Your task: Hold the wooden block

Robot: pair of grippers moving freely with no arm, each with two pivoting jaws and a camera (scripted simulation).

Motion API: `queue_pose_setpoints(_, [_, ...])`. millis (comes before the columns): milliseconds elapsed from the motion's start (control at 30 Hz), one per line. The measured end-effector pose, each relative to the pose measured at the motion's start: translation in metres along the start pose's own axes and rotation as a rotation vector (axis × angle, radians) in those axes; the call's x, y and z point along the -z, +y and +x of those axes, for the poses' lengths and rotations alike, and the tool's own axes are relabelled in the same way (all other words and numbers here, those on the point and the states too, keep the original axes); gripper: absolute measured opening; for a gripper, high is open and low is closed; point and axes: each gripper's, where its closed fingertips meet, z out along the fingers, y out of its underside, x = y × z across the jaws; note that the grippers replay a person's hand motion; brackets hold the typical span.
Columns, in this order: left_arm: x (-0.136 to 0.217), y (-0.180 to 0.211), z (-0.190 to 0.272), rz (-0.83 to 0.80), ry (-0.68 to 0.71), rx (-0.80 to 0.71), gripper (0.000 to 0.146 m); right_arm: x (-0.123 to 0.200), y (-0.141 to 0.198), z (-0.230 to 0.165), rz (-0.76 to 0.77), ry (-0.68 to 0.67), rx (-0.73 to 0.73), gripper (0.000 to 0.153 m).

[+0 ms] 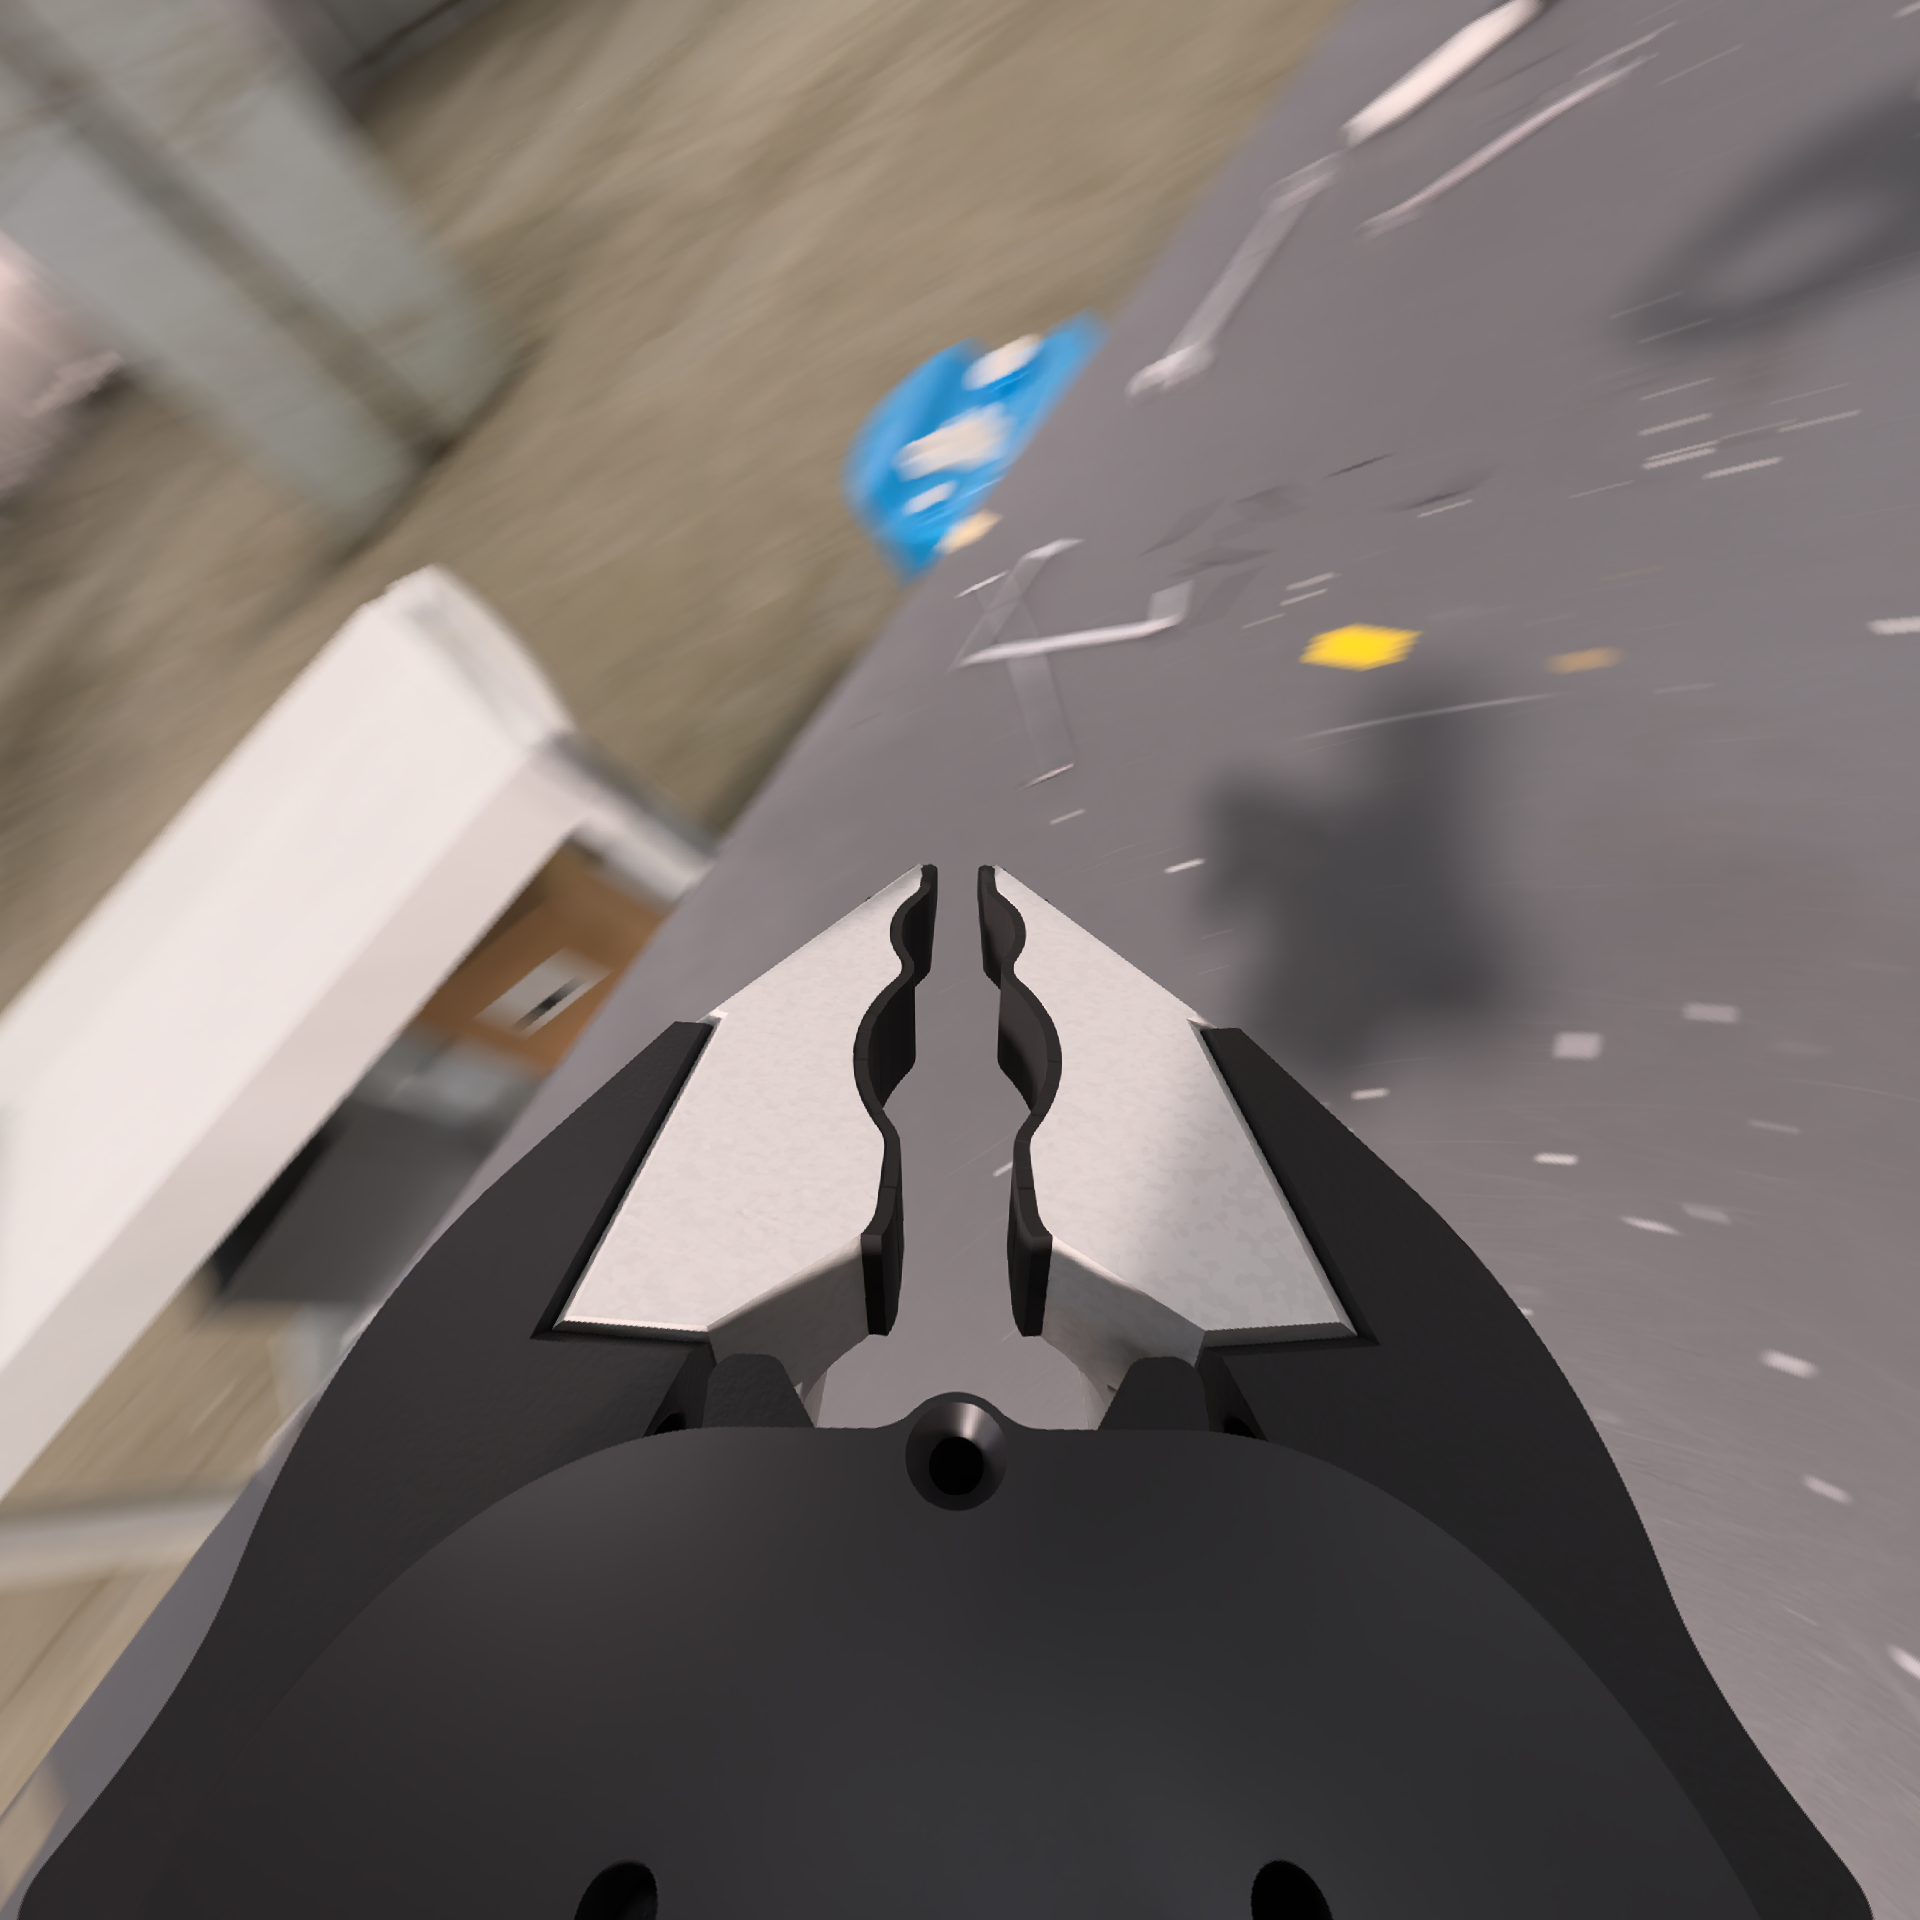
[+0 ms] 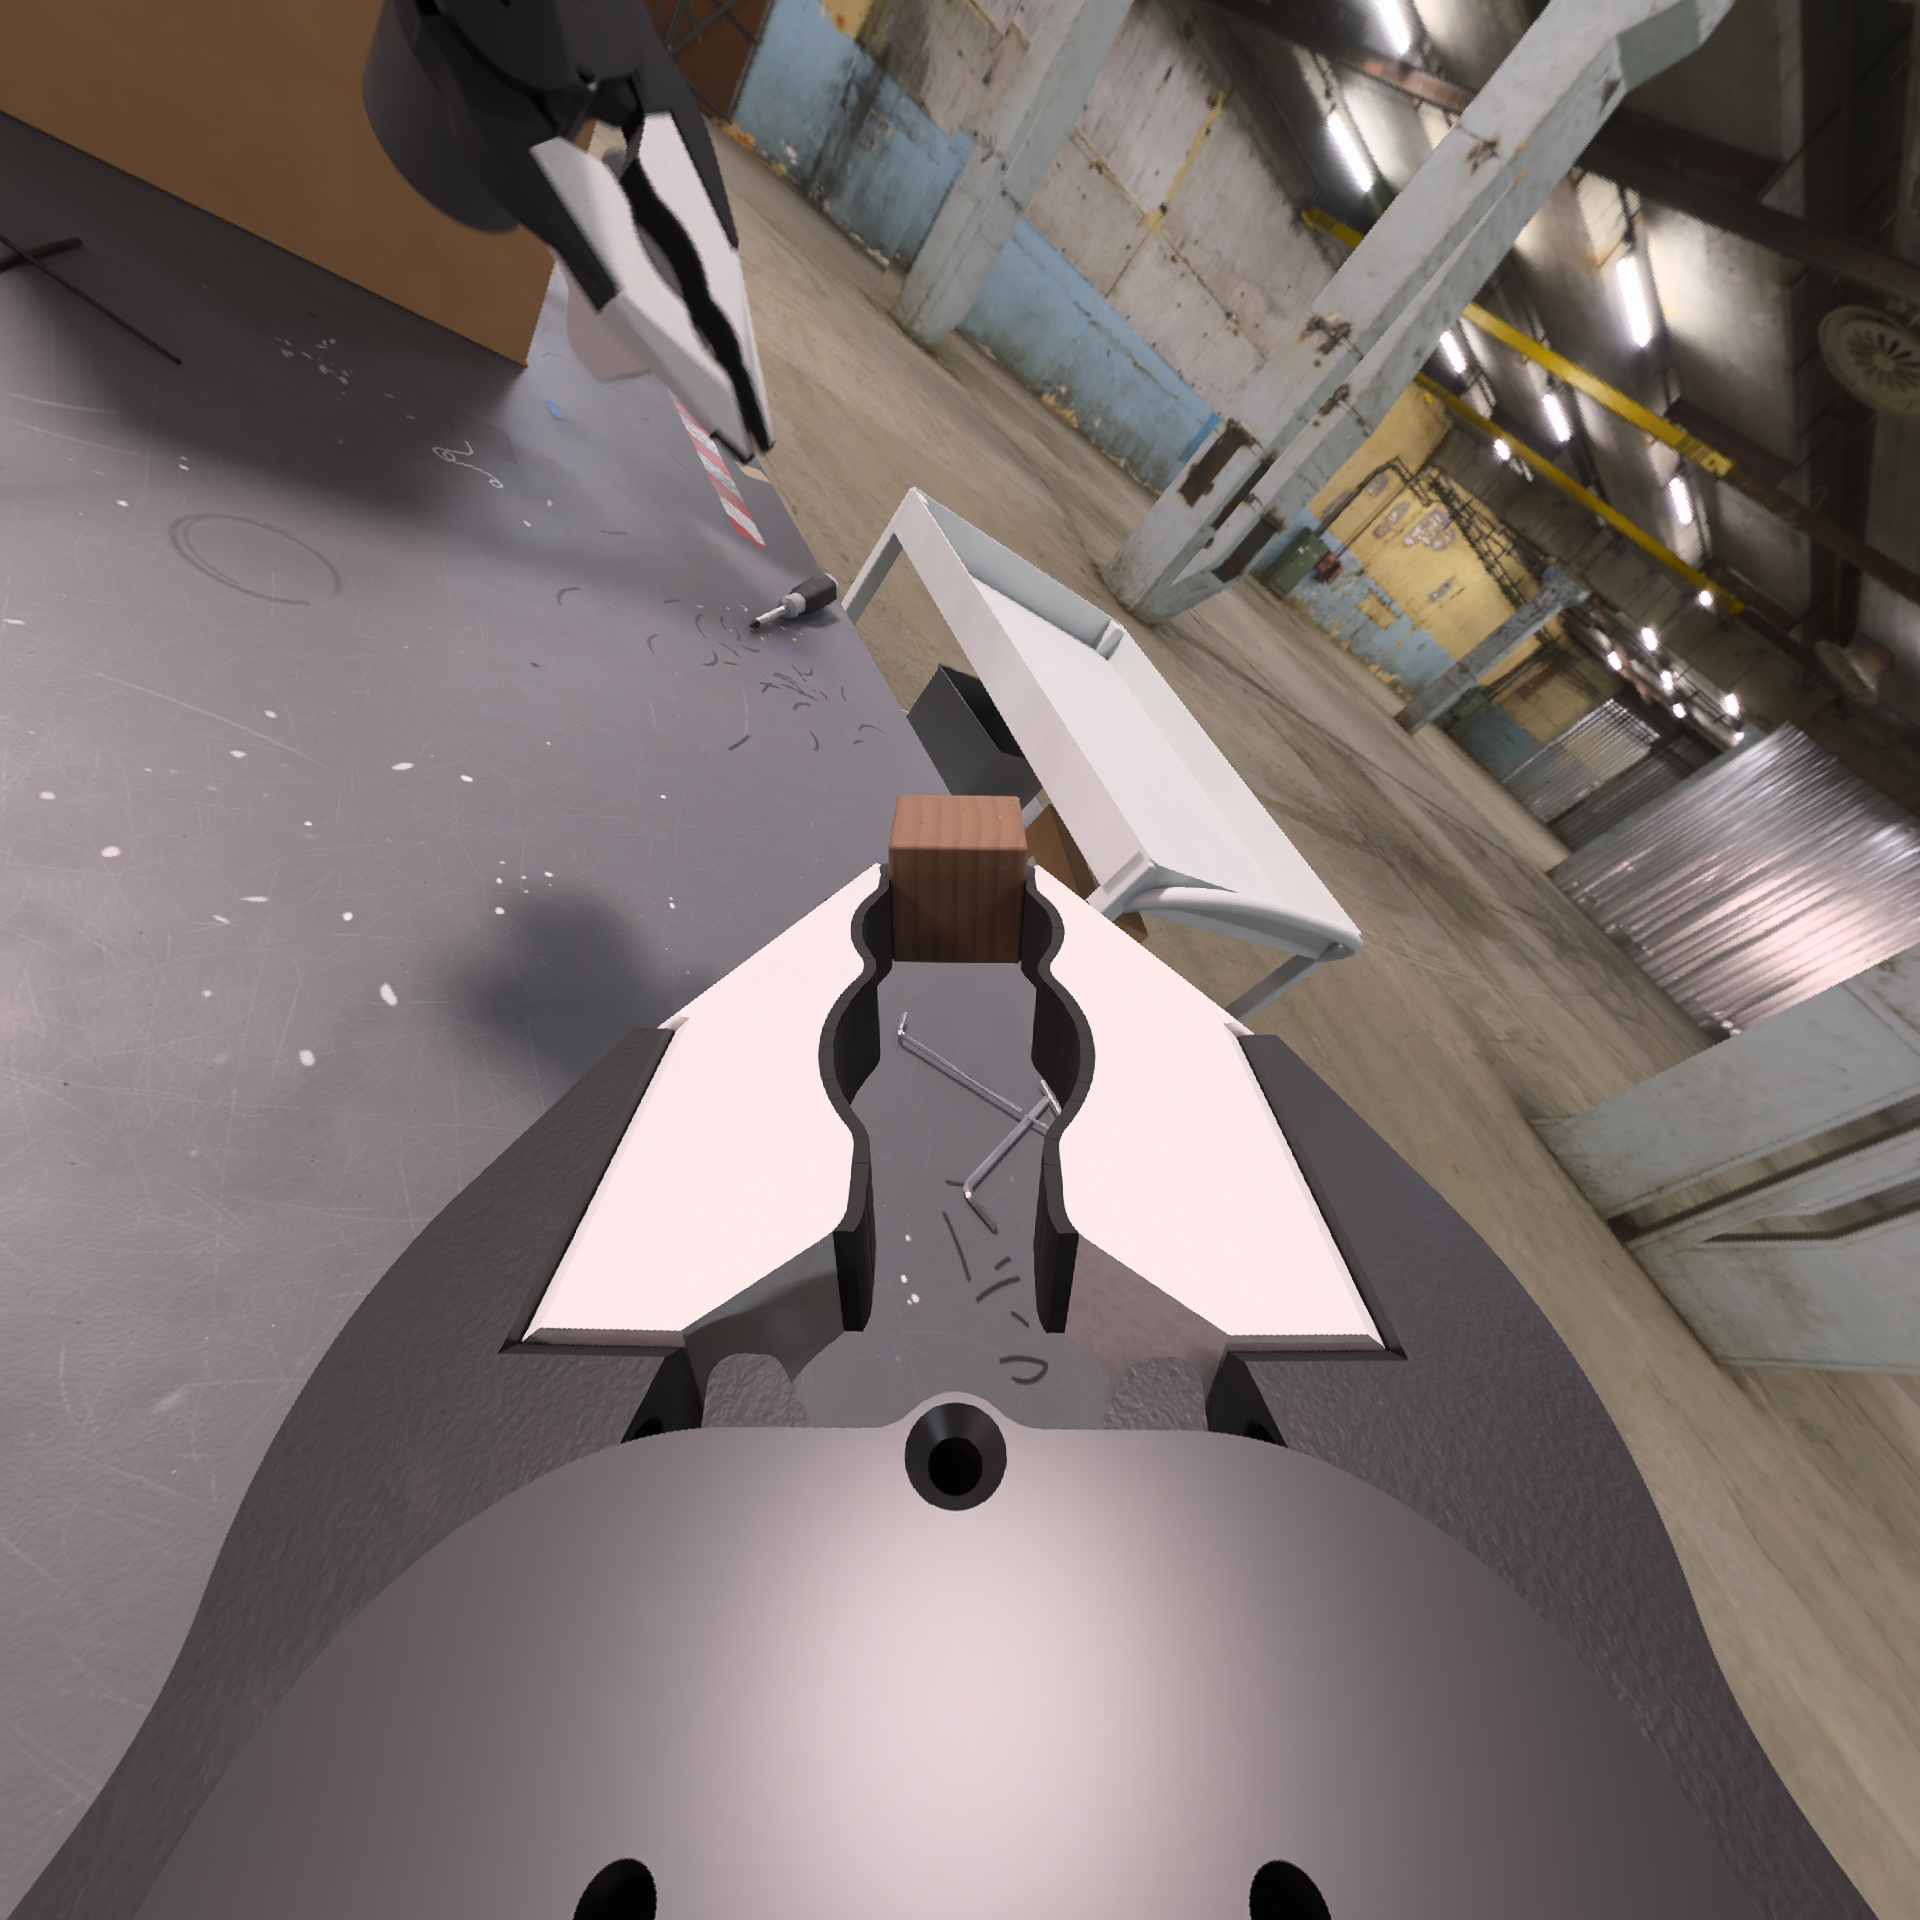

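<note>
The wooden block is a small brown cube clamped between the tips of my right gripper, which holds it above the grey table near its edge. My left gripper has its jaws nearly together with nothing between them, above the table's edge. It also shows in the right wrist view, up and to the left, well apart from the block. The left wrist view is blurred and does not show the block.
Metal hex keys lie on the table under my right gripper. A small screwdriver bit lies near the edge. A white bench stands on the floor beside the table. A blue package lies at the table's edge.
</note>
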Motion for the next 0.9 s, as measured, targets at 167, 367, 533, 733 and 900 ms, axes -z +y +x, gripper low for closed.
queue_pose_setpoints(167, [-0.028,-0.009,0.123,0.137,0.671,-0.204,0.008,0.004,0.001,0.004,-0.002,0.005,-0.01,0.023])
queue_pose_setpoints(367, [-0.097,0.031,0.234,-0.085,0.992,-0.351,0.008,0.002,0.005,0.006,-0.007,0.002,-0.012,0.023])
queue_pose_setpoints(533, [-0.122,0.003,0.204,-0.02,0.75,-0.205,0.029,0.006,0.009,0.012,-0.02,0.019,-0.016,0.023])
queue_pose_setpoints(733, [-0.1,0.03,0.185,-0.211,0.63,0.007,0.034,0.01,0.019,0.023,-0.055,0.056,-0.044,0.023])
queue_pose_setpoints(900, [-0.094,0.08,0.233,-0.347,0.659,0.015,0.041,0.01,0.019,0.025,-0.064,0.066,-0.05,0.023])
